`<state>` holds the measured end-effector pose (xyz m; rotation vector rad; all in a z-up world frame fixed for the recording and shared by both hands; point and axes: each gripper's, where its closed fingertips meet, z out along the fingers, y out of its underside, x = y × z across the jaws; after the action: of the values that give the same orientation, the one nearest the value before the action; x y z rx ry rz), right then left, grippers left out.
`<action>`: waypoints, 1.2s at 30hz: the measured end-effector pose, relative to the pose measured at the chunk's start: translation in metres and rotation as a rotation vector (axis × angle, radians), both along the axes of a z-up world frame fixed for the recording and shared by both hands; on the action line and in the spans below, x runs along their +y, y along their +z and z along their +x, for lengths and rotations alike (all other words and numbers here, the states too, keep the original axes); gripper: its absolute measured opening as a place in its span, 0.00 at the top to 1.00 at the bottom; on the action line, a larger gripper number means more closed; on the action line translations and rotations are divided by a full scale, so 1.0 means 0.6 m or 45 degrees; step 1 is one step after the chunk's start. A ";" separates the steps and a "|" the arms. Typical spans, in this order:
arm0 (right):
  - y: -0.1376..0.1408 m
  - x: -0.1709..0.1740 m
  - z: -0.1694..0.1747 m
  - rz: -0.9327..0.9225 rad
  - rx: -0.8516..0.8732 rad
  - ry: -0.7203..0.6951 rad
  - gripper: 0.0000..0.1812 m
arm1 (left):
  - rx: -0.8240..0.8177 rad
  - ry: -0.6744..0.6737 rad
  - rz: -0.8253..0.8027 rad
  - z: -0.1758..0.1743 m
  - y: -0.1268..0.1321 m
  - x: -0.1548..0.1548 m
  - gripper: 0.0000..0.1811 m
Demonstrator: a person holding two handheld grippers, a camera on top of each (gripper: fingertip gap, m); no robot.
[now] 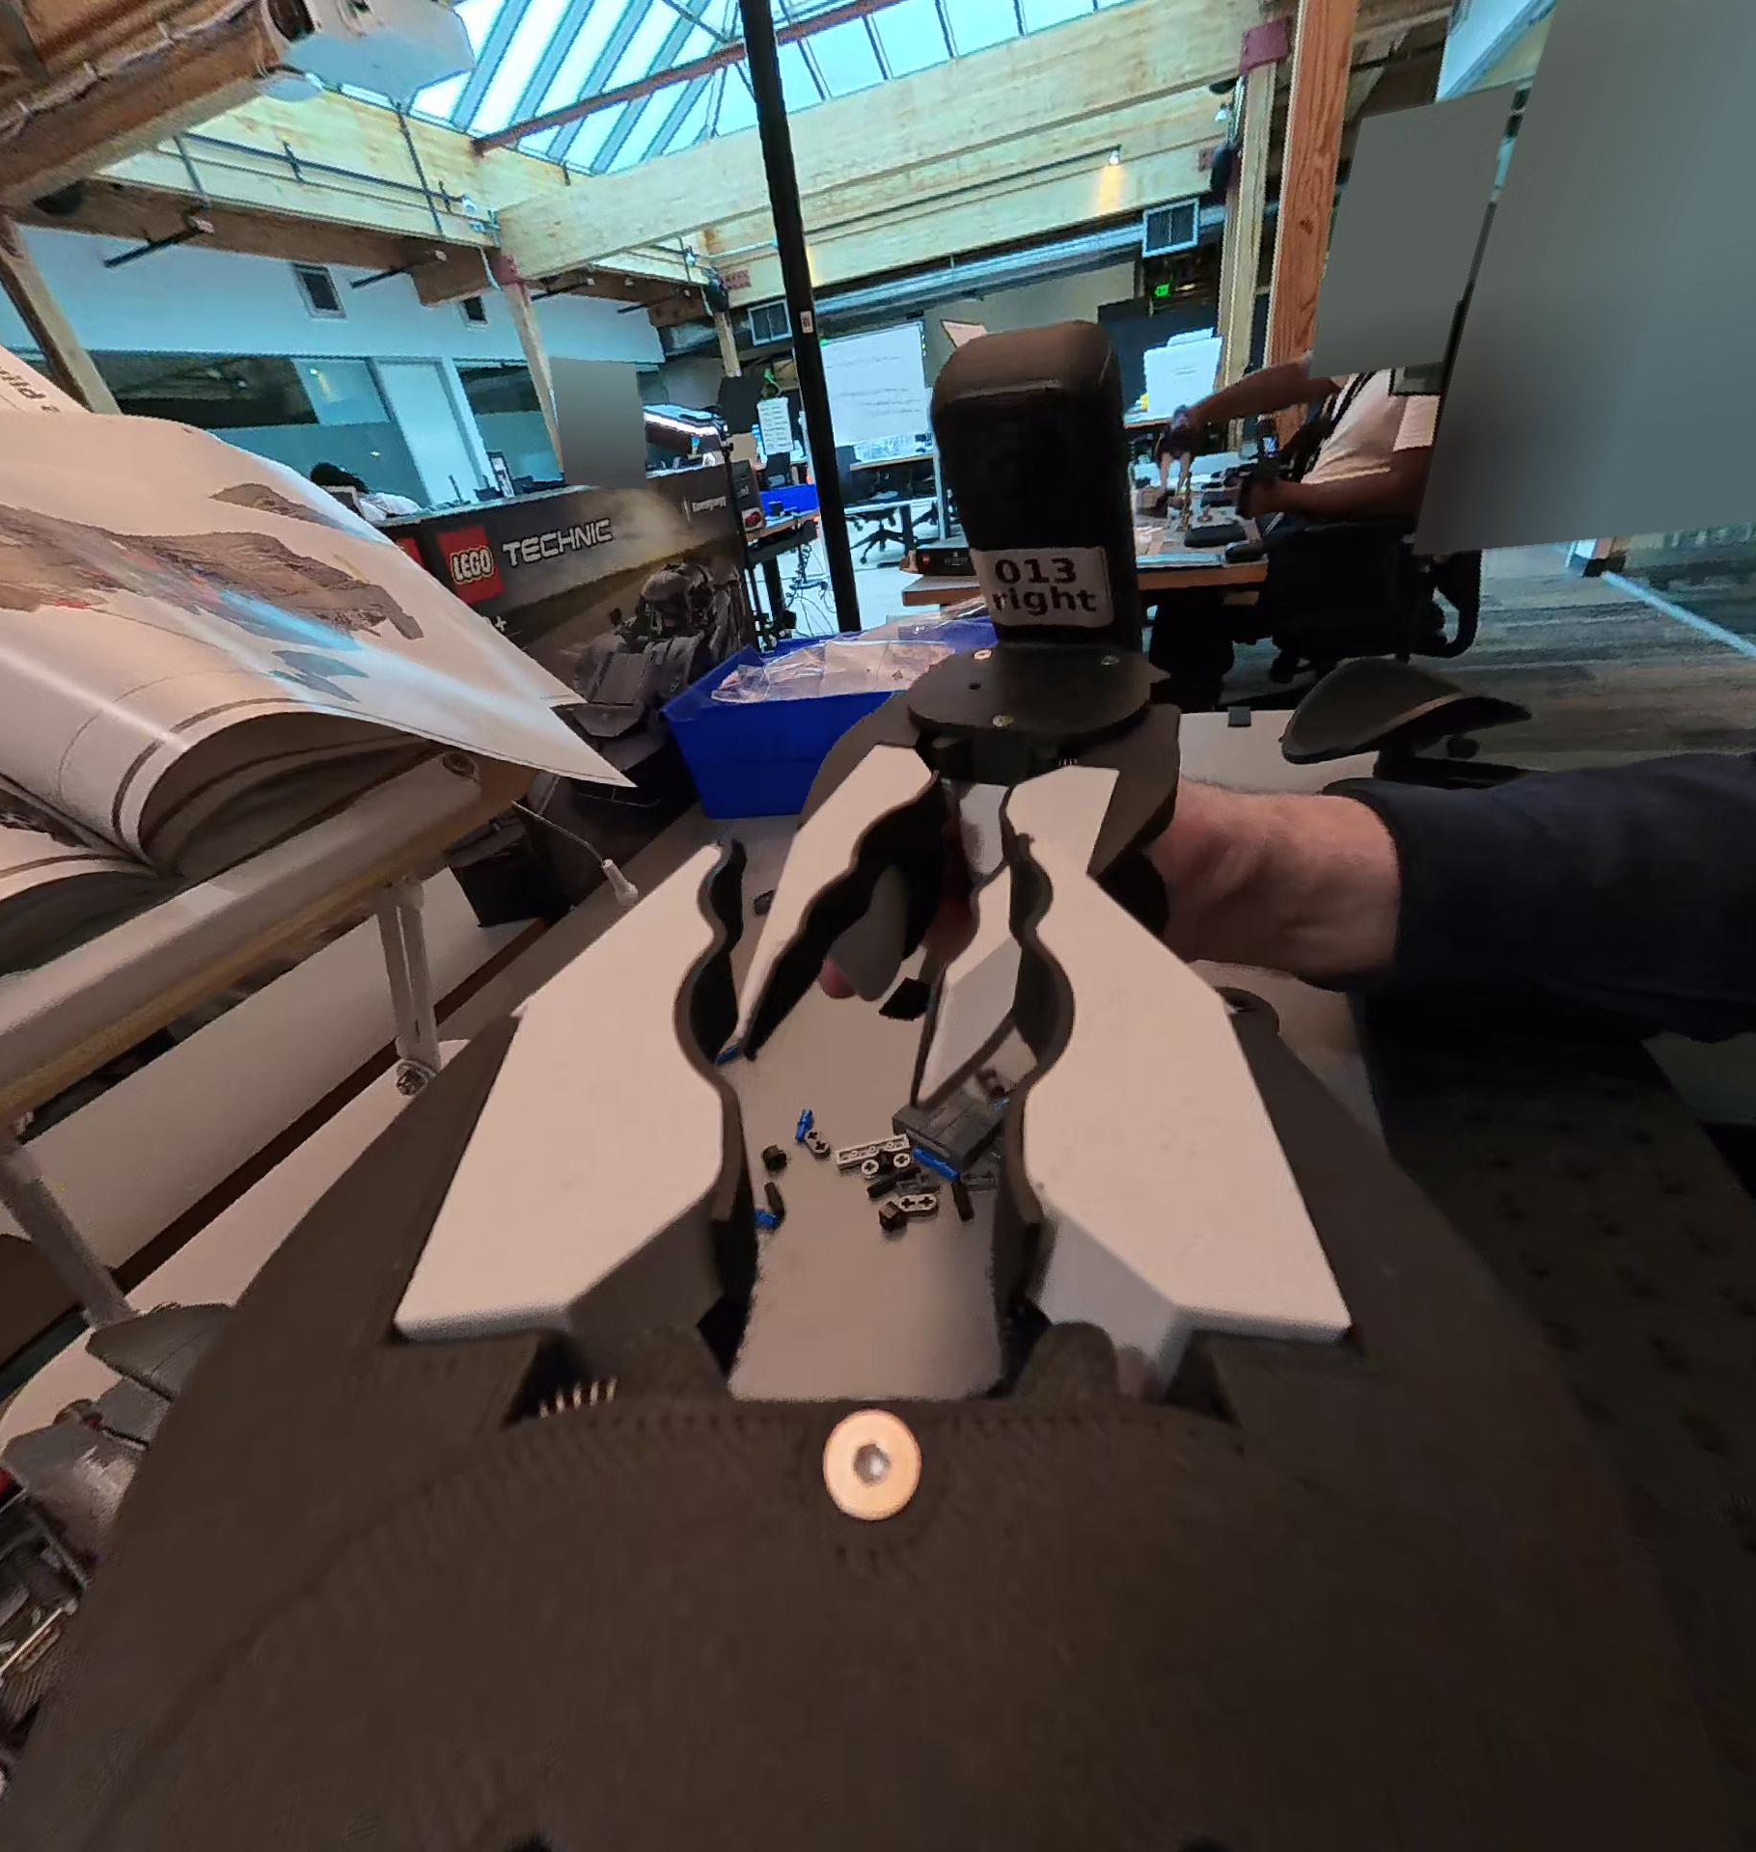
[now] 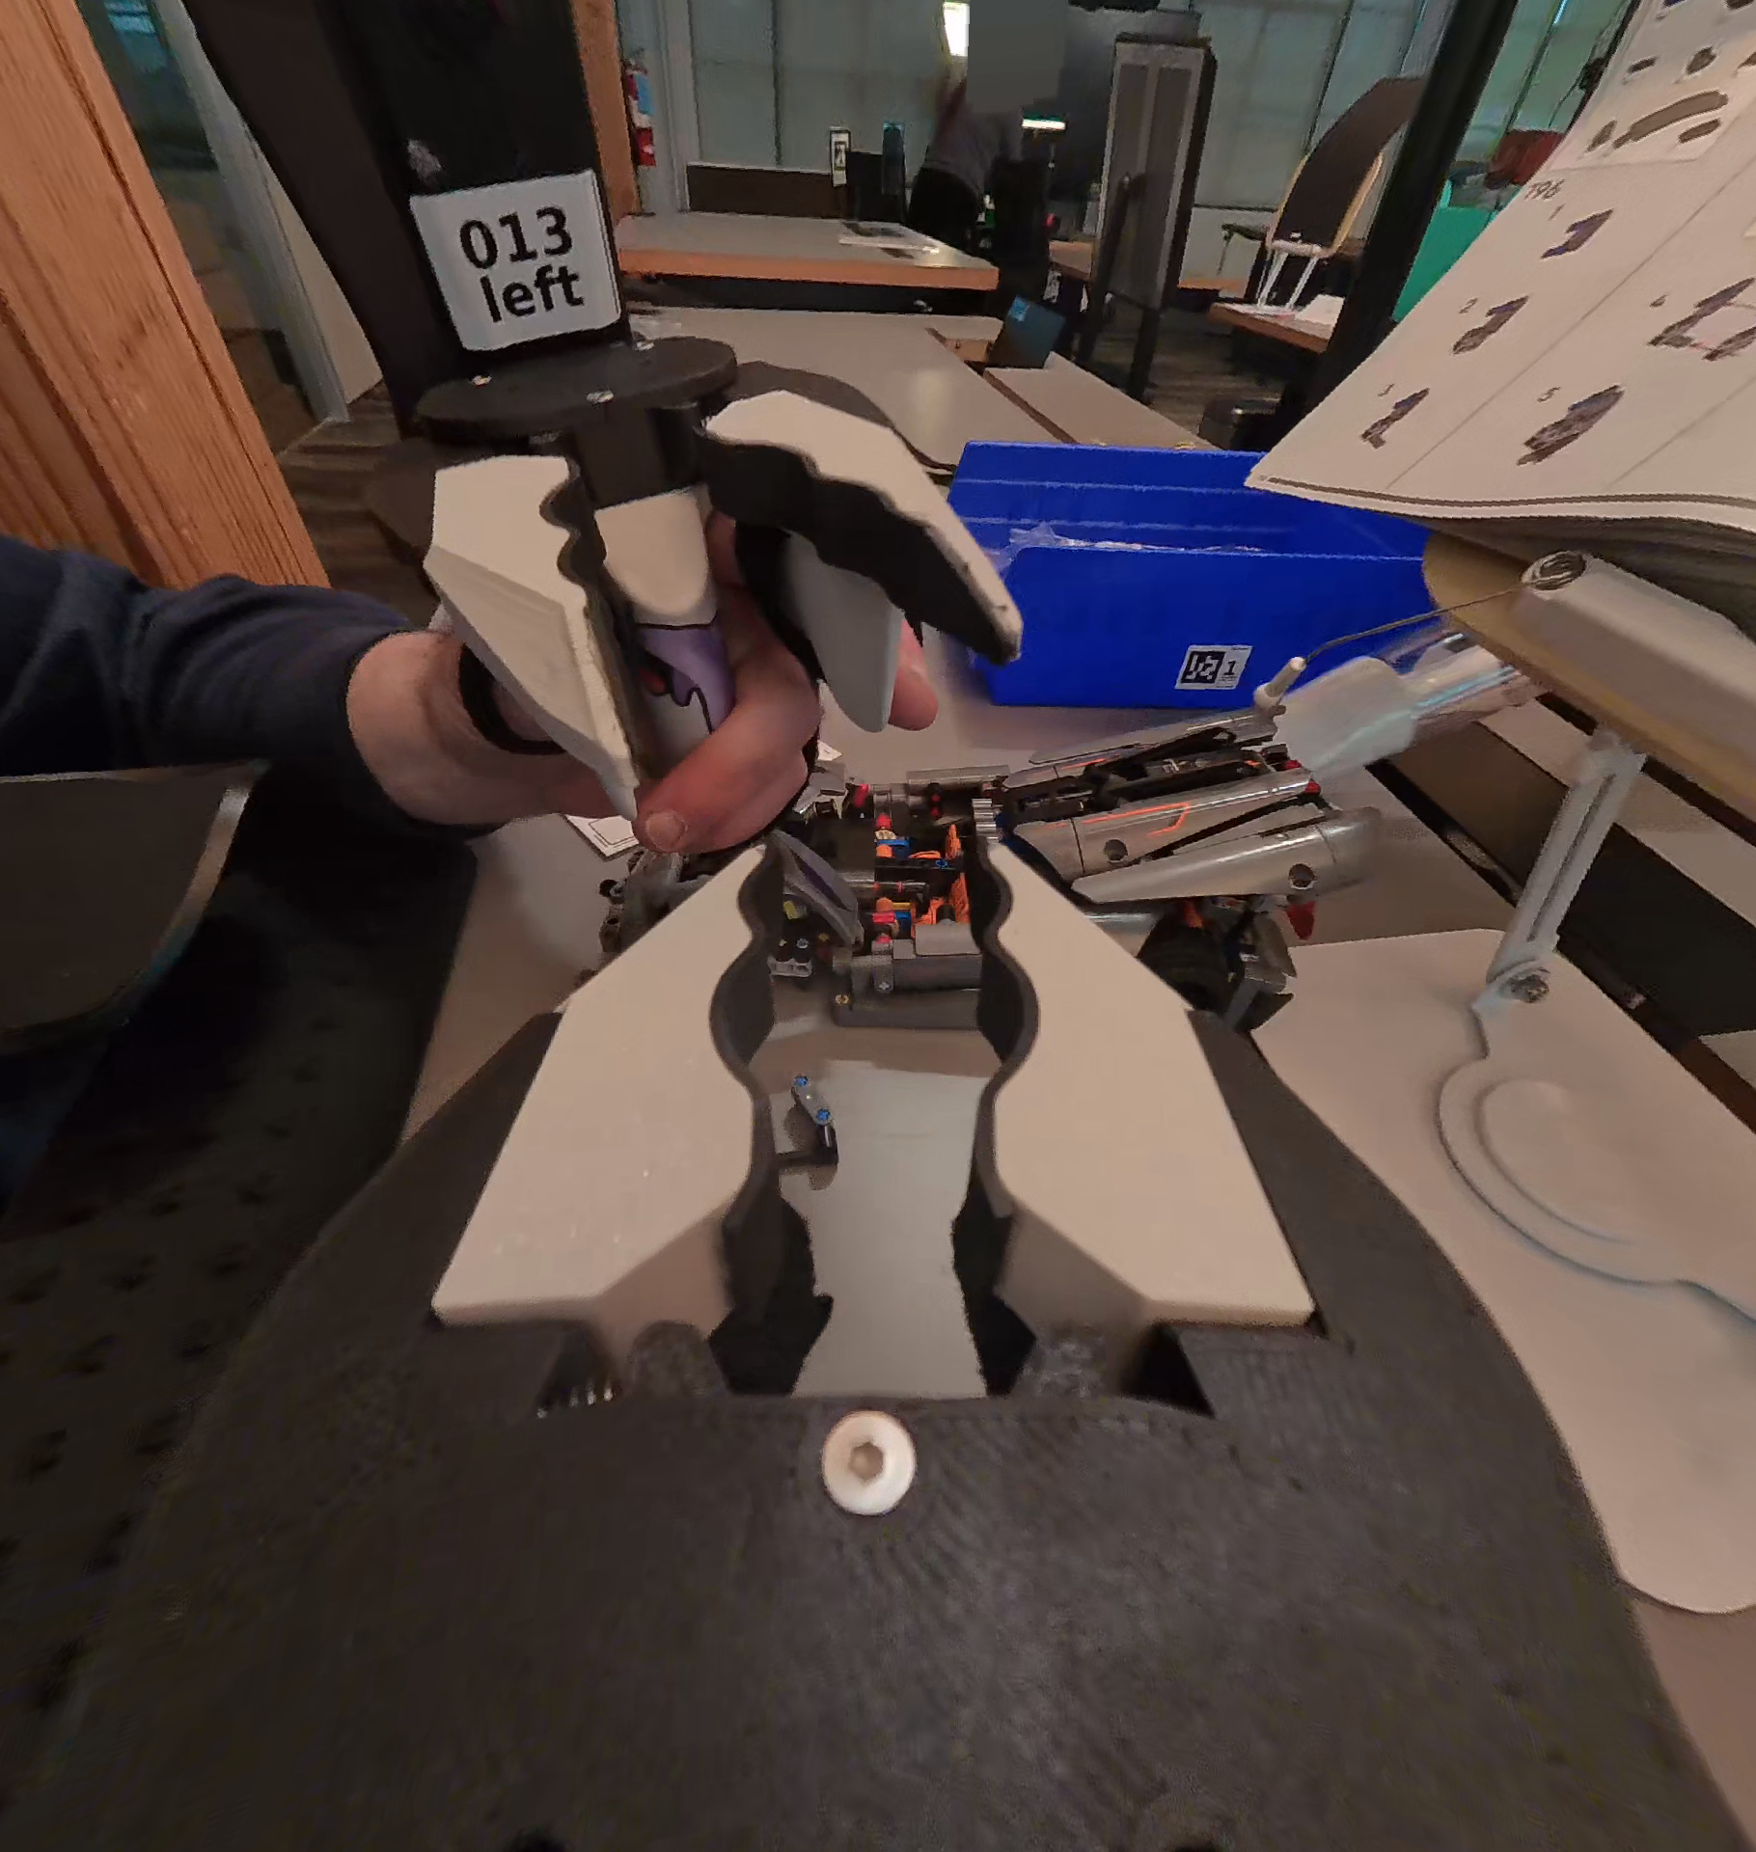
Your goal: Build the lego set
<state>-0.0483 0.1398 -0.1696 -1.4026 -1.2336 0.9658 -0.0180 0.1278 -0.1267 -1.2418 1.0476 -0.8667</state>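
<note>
Your left gripper (image 1: 859, 1012) is wide apart and holds nothing. Its two pale fingers (image 1: 593, 1132) stand on each side of a small heap of loose pieces (image 1: 889, 1168) on the white table (image 1: 854, 1293). The pieces are black, grey and blue, and they lie close together. One little blue pin (image 1: 806, 1124) sits at the far left of the heap, and another blue bit (image 1: 766, 1219) lies nearer to you.

Your right gripper (image 1: 834, 1072) comes down from the far side, tips pointing at the table just past the heap. It too is spread wide with nothing between the fingers. Your right hand (image 1: 1275, 882) grips its handle.

From the right wrist view, your right gripper (image 2: 869, 892) points at the half-built model (image 2: 1105, 862). The model is grey and black with orange and blue bits inside, and it lies on the table under the edge of the book stand (image 2: 1556, 902). A small black piece with blue ends (image 2: 814, 1107) lies on the table between your right fingers, touching neither. Your left hand (image 2: 674, 742) holds the left gripper (image 2: 814, 722) just above the near end of the model.

A blue bin (image 2: 1195, 571) sits behind the model. The open book (image 1: 202, 641) rests on its stand to your left.
</note>
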 end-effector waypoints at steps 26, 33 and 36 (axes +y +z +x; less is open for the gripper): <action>0.020 0.052 0.025 0.036 0.105 -0.217 0.42 | 0.052 0.071 0.016 0.000 -0.006 0.014 0.65; 0.016 0.045 0.024 0.177 0.010 -0.247 0.67 | 0.100 0.140 0.020 -0.009 -0.010 0.028 0.63; 0.029 0.050 0.040 0.253 0.012 -0.292 0.87 | 0.090 0.126 0.066 -0.017 -0.002 0.022 0.80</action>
<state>-0.0246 0.1695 -0.1524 -1.3455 -1.1017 0.6727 -0.0280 0.1413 -0.1278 -1.2776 1.0491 -0.7204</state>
